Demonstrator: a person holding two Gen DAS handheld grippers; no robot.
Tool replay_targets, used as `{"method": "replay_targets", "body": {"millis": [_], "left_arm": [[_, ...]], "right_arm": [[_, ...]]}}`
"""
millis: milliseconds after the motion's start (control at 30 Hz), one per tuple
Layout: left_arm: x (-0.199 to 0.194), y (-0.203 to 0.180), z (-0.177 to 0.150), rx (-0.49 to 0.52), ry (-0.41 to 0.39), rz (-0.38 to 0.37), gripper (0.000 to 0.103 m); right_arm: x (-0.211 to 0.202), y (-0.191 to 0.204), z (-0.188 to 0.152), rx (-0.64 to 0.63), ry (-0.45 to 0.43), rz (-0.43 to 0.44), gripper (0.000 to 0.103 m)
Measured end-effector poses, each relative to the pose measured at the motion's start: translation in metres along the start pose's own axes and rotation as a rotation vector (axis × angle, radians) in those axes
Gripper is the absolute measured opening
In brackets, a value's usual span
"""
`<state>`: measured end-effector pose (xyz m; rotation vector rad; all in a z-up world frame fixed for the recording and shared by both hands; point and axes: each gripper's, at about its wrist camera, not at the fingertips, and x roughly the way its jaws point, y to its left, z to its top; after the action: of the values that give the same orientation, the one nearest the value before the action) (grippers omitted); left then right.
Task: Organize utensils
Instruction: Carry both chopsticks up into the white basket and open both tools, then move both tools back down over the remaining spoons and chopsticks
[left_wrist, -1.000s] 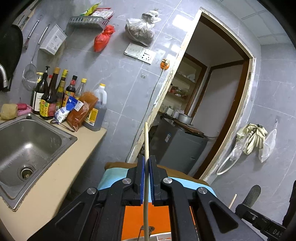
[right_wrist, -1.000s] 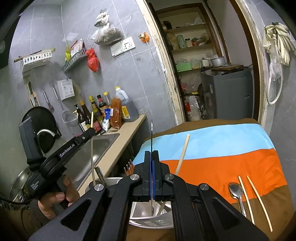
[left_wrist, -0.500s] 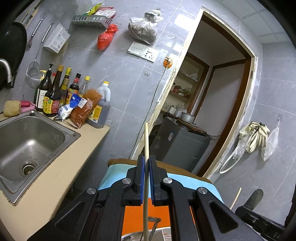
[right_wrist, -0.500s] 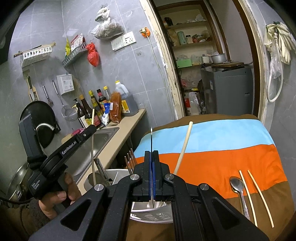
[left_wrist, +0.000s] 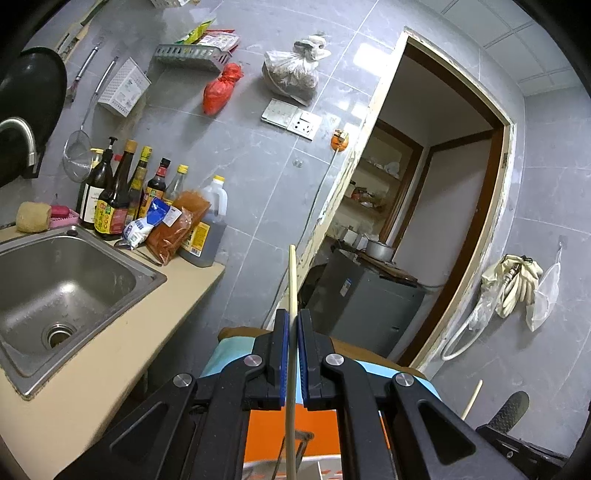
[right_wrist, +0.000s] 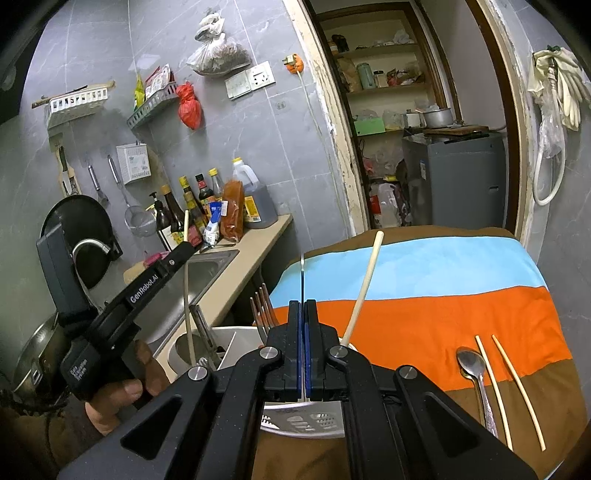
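Observation:
My left gripper (left_wrist: 292, 325) is shut on a pale chopstick (left_wrist: 292, 280) that stands upright between the blue pads; it also shows in the right wrist view (right_wrist: 185, 295), its lower end in the white utensil holder (right_wrist: 295, 417). My right gripper (right_wrist: 304, 314) is shut on a thin metal utensil (right_wrist: 302, 277), seen edge-on above the holder. A fork (right_wrist: 261, 306) and another chopstick (right_wrist: 364, 291) stand in the holder. A spoon (right_wrist: 472, 373) and two chopsticks (right_wrist: 517, 387) lie on the striped cloth (right_wrist: 443, 306) at right.
A steel sink (left_wrist: 55, 288) and beige counter (left_wrist: 122, 350) lie left, with bottles (left_wrist: 118, 199) against the tiled wall. A doorway (left_wrist: 424, 221) with a grey cabinet (left_wrist: 362, 306) is behind the table. A black pan (right_wrist: 77, 236) hangs at left.
The left gripper has tilted and shifted slightly, with the chopstick still in it. The right gripper has lifted a little over the holder with the metal utensil.

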<state>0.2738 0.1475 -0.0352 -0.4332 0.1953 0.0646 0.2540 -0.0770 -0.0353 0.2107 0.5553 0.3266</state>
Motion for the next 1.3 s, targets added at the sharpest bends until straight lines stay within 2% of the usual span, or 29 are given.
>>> {"method": "replay_targets", "body": {"millis": [333,600,733,833,900,933,1000,1033,1100,1133,1200,1300], "left_arm": [[-0.008,0.005,-0.005,-0.001,0.028,0.003,0.005],[-0.03,0.002,-0.009,0.063,0.085,-0.017,0.005],[-0.037,0.001,-0.009,0.099,0.145,-0.029,0.008],[-0.042,-0.001,-0.008,0.124,0.185,-0.042,0.011],[-0.045,-0.003,-0.006,0.13,0.207,-0.049,0.022],[-0.047,-0.004,-0.005,0.133,0.216,-0.053,0.026],[-0.053,-0.009,0.0,0.14,0.219,-0.062,0.041],[-0.058,-0.013,0.003,0.148,0.215,-0.065,0.045],[-0.062,-0.021,0.007,0.162,0.211,-0.066,0.06],[-0.066,-0.028,0.011,0.17,0.204,-0.066,0.064],[-0.071,-0.036,0.015,0.177,0.189,-0.067,0.078],[-0.08,-0.052,0.02,0.187,0.154,-0.056,0.092]], "right_arm": [[0.001,-0.002,-0.004,0.004,0.022,0.019,0.002],[-0.004,-0.004,-0.007,0.009,0.035,0.039,0.002],[-0.009,-0.006,-0.004,0.012,0.028,0.044,0.005],[-0.017,-0.009,-0.001,0.019,0.018,0.045,0.015],[-0.025,-0.012,0.001,0.026,0.002,0.044,0.031],[-0.031,-0.014,0.003,0.027,-0.012,0.04,0.035],[-0.043,-0.018,0.007,0.022,-0.037,0.023,0.046],[-0.048,-0.02,0.009,0.017,-0.047,0.013,0.049],[-0.059,-0.025,0.015,0.007,-0.073,-0.016,0.062],[-0.067,-0.029,0.017,0.003,-0.092,-0.034,0.065],[-0.081,-0.035,0.024,-0.007,-0.127,-0.067,0.077],[-0.101,-0.045,0.03,-0.027,-0.179,-0.124,0.09]]}}
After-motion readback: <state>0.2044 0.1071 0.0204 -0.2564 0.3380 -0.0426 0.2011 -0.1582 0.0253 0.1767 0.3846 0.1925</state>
